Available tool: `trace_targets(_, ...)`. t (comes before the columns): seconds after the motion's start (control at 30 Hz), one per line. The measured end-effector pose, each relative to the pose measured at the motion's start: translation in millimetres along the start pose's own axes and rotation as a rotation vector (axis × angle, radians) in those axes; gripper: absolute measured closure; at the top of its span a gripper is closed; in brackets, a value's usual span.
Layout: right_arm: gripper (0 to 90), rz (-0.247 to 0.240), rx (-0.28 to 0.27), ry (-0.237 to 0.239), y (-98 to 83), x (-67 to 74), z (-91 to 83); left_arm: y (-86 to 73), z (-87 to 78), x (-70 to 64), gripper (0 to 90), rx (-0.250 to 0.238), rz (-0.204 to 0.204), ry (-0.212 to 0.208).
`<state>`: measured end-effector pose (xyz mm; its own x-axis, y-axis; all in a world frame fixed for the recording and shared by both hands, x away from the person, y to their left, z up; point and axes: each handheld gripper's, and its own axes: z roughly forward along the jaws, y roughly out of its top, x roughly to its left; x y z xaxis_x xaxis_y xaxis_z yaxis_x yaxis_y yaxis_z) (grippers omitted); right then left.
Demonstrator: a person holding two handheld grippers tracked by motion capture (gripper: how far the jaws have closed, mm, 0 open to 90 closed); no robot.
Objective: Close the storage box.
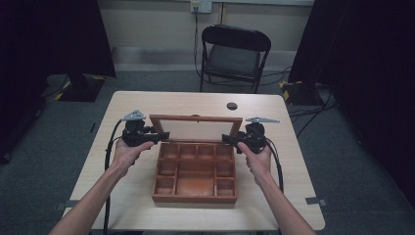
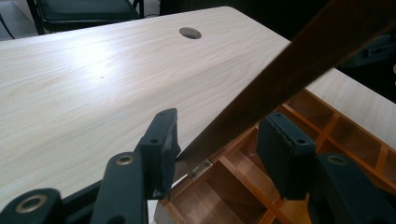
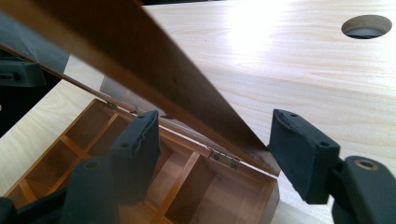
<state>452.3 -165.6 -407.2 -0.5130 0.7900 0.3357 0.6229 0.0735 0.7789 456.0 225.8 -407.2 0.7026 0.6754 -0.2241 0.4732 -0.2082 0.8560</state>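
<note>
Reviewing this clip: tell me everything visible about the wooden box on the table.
The wooden box is reddish-brown, rectangular, and sits on the light wood table near the person's edge. Its inside is split into open compartments that look empty. The lid, a wooden frame around a clear-looking pane, stands raised on small metal hinges at the far side. The left gripper and right gripper sit open at the lid's two side rails, their jaws astride the frame.
</note>
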Motion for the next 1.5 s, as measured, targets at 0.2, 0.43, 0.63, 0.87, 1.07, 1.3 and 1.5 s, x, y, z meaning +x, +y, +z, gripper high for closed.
trace_targets(0.2,29.1,-0.012,0.000,-0.006,-2.2,2.1,-1.7,-1.8,-0.9,-3.8,45.5,0.001,-0.013,0.002)
trace_targets(0.43,26.5,-0.013,0.009,0.007,-4.7,6.7,-6.8,-6.2,-3.9,-8.9,41.4,0.011,-0.021,-0.004)
trace_targets(0.63,25.5,-0.017,0.023,0.019,-9.0,7.3,-8.7,-9.7,-6.0,-10.7,32.9,0.024,-0.040,0.019)
trace_targets(0.87,25.6,-0.024,0.036,0.017,-11.6,9.0,-10.8,-12.1,-7.4,-12.9,29.5,0.034,-0.038,0.020)
trace_targets(1.07,27.4,-0.022,0.035,0.026,-11.6,7.7,-13.0,-14.5,-8.2,-15.4,35.6,0.011,-0.018,0.026)
trace_targets(1.3,29.0,-0.008,0.048,0.029,-12.0,3.2,-10.0,-17.3,-9.0,-18.4,37.3,0.018,0.001,0.018)
trace_targets(1.5,29.5,-0.013,0.065,0.023,-15.0,5.4,-12.2,-21.7,-7.1,-22.8,32.4,0.011,-0.003,0.025)
